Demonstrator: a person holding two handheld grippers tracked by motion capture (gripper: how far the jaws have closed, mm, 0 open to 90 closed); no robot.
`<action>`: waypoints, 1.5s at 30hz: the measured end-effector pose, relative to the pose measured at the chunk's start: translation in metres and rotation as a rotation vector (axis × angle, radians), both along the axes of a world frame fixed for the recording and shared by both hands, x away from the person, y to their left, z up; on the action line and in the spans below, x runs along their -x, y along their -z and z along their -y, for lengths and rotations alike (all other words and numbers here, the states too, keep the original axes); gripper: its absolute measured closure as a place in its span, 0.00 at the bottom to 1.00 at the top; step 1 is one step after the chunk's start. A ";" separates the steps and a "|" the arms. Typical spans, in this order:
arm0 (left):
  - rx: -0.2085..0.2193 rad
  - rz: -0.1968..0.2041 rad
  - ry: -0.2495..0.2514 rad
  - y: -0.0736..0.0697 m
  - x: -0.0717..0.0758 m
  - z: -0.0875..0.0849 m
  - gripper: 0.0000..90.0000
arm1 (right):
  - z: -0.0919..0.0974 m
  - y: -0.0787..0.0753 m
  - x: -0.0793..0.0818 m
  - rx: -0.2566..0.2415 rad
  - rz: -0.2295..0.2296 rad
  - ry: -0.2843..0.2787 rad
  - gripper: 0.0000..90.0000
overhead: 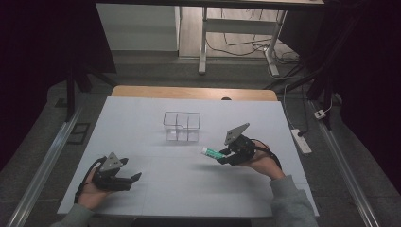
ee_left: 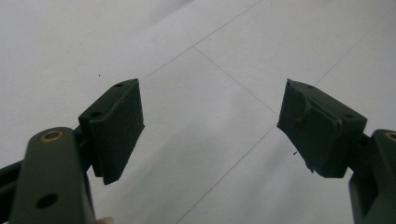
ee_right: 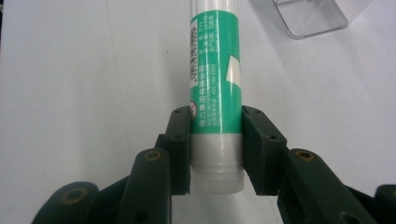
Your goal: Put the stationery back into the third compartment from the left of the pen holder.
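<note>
Right gripper view shows the right tongs (ee_right: 215, 149) clamped near one end of the green-labelled tube (ee_right: 215, 84), held above the worktop (overhead: 156, 189) short of the clear organizer (overhead: 182, 126), so it could pivot loose; left tongs (ee_left: 210, 126) gape wide, empty.

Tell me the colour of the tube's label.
Green with white print, on the tube; clearest in the right gripper view.

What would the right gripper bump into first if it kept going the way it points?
Probably the clear organizer box. The right gripper, shut on the green-labelled tube, points toward it, so the tube's far end would likely arrive first. In the right gripper view the box sits slightly off to one side, so it might just miss.
</note>
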State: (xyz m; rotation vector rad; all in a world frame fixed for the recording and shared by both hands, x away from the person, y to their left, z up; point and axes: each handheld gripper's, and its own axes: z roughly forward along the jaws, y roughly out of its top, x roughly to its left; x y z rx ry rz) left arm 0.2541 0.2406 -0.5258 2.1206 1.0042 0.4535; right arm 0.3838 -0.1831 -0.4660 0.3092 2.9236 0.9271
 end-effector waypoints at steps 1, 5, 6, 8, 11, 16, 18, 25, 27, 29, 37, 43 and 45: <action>-0.001 0.002 0.000 0.000 0.000 0.000 0.24 | -0.001 0.000 0.001 -0.001 0.004 -0.001 0.72; -0.001 0.010 0.000 -0.002 0.001 0.002 0.24 | -0.003 -0.002 0.004 -0.021 -0.006 0.012 0.72; -0.001 0.013 0.001 -0.002 0.001 0.002 0.24 | -0.003 -0.002 0.004 -0.025 -0.011 0.019 0.72; -0.005 0.018 0.001 -0.003 0.001 0.003 0.24 | -0.004 -0.003 0.005 -0.039 -0.016 0.030 0.72; -0.019 0.032 0.003 -0.004 0.001 0.005 0.25 | -0.006 -0.003 0.005 -0.048 -0.025 0.051 0.72; -0.030 0.042 0.020 -0.007 0.000 0.009 0.25 | -0.011 -0.001 0.006 -0.044 -0.038 0.079 0.72; -0.034 0.047 0.026 -0.009 -0.001 0.010 0.24 | -0.013 -0.001 0.006 -0.045 -0.049 0.087 0.72; -0.050 0.076 0.058 -0.016 -0.005 0.021 0.24 | -0.021 0.002 0.007 -0.034 -0.069 0.094 0.72; -0.056 0.084 0.069 -0.018 -0.007 0.025 0.25 | -0.023 0.003 0.007 -0.033 -0.065 0.092 0.72; -0.061 0.095 0.077 -0.020 -0.009 0.028 0.25 | -0.024 0.003 0.006 -0.035 -0.068 0.095 0.72; -0.096 0.117 0.144 -0.025 -0.017 0.048 0.25 | -0.031 0.007 0.006 -0.028 -0.079 0.112 0.72; -0.140 0.148 0.213 -0.032 -0.024 0.072 0.25 | -0.037 0.007 0.007 -0.031 -0.087 0.142 0.72; -0.157 0.155 0.236 -0.034 -0.027 0.079 0.24 | -0.039 0.007 0.008 -0.037 -0.091 0.138 0.72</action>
